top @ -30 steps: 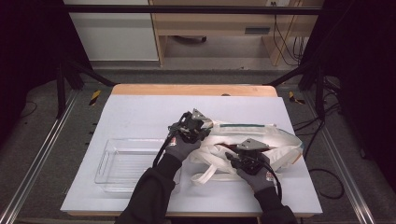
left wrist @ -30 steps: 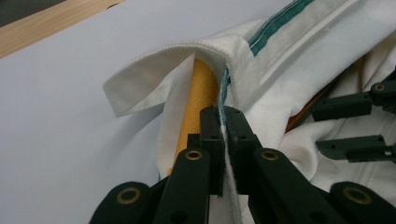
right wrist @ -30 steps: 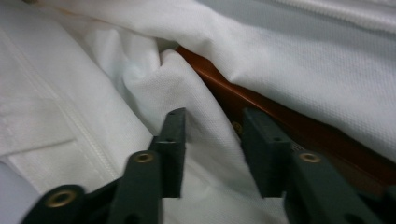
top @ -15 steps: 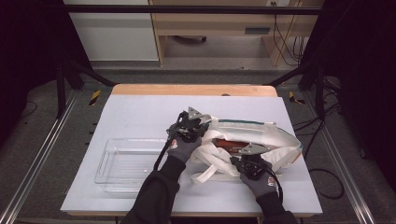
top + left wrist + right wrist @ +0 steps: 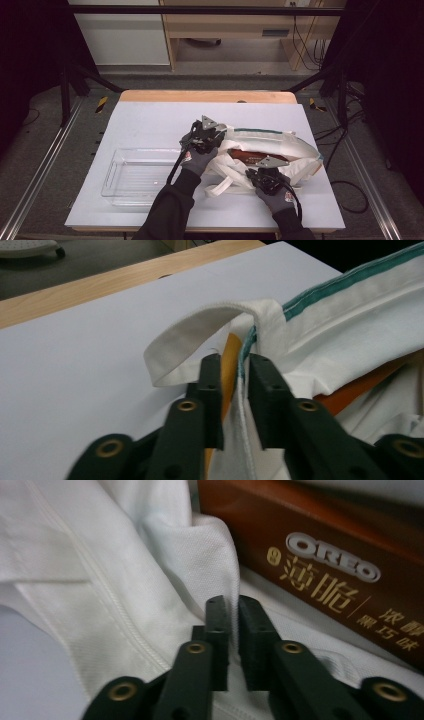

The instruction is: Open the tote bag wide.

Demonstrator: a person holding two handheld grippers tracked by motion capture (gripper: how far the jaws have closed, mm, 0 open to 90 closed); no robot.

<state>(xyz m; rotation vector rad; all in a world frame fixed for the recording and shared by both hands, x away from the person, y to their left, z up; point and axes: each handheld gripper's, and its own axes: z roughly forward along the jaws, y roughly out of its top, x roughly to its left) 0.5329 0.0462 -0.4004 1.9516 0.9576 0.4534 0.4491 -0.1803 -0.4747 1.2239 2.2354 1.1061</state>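
White canvas is what both grippers are working: a cream cloth tote bag with a teal-green trimmed mouth (image 5: 270, 145) lies on its side on the pale grey table top (image 5: 150, 120), to the right of a clear plastic rectangular bin (image 5: 135, 175) that touches its handles. The left gripper (image 5: 235, 375) has its jaws a little apart astride the bag's far rim, which runs between them with a white loop handle (image 5: 200, 332) arching past; those jaws have just been opening. The right gripper (image 5: 230, 625) has the near cloth edge between nearly closed jaws, also just opening, so I cannot tell whether either grip bites. To hold the mouth open well, both should pinch hem, not handle, and part gently. Inside lies a reddish-brown Oreo biscuit box (image 5: 345, 575); the bin looks empty.
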